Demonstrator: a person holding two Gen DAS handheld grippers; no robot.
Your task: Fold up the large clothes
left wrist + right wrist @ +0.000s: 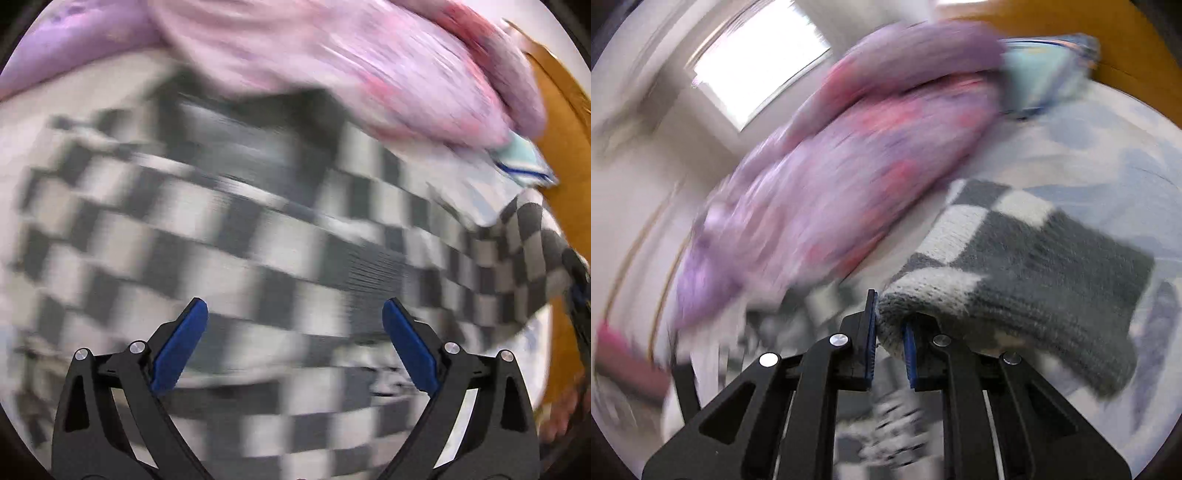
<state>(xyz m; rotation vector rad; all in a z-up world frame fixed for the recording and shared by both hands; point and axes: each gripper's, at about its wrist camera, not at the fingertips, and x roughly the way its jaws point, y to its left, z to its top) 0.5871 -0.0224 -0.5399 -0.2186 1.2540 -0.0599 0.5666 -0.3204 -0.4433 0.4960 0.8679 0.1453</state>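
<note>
Two grippers work one checked sweater (280,236), and only one has a hold. The right gripper (889,334) has its blue pads (909,350) pinched on a thick fold of grey-and-white knit, the cloth bulging out beside the tips and trailing off to the right of them. The left gripper (294,343) hangs with its pads (177,347) spread wide and nothing between them, the sweater lying blurred below. Beyond the sweater a lilac-and-pink garment (849,162) is heaped in a loose pile, with a pale blue cloth (524,158) at the pile's far end; all rest on a light bed cover (1071,155). Judged from this, folding has barely begun: the sweater looks rumpled rather than squared, one edge is only now gripped, and the pile beyond it appears untouched. The blur hides whether any fold is already laid.
</note>
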